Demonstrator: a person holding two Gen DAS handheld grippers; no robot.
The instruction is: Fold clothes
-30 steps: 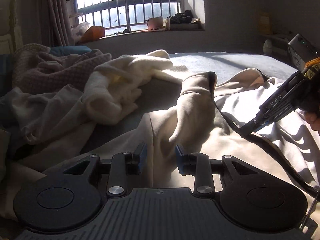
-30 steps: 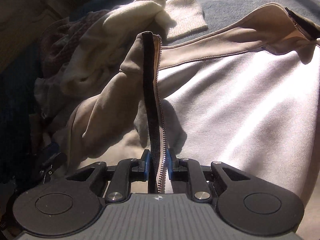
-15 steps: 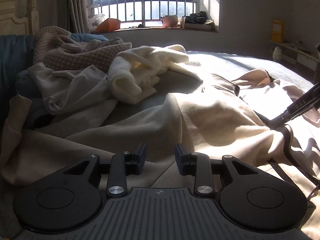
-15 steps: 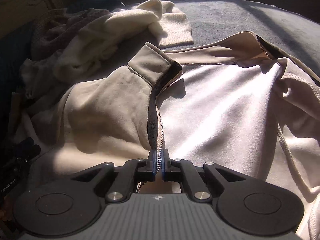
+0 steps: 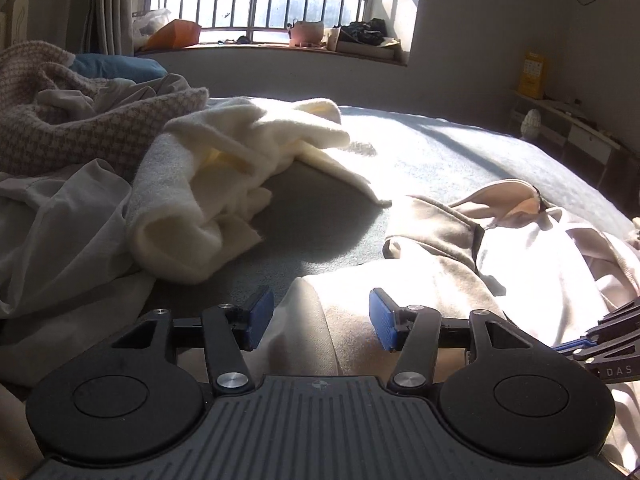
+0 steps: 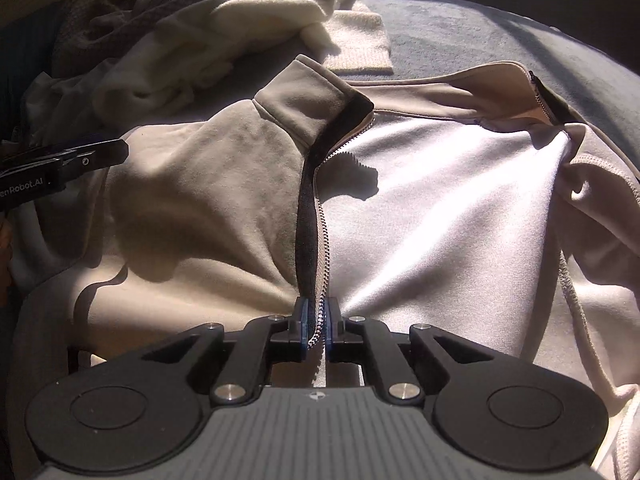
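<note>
- Now, left wrist view: the left gripper has its jaws wide apart and holds nothing. Directly under and ahead of it lies the beige jacket, spread on the grey bed. The cloth runs from the gripper forward and to the right, toward the collar. At the right edge the right gripper comes in, so the zip side lies on the right of this tool. A cream sweater lies apart, on the left.
- Right wrist view: the right gripper is closed on the zip edge of the jacket, near its lower part. The zip runs straight away from the jaws, up to the collar, so its long axis is in line with the fingers. The left front panel lies over the body on the left of the zip; the white lining is open on the right. The left gripper stays at the far left, over the shoulder side.
- Judgement: the right gripper is nearer to the zip, the left one nearer to the outer side of the panel. Any coming move turns on this line of the zip.
</note>
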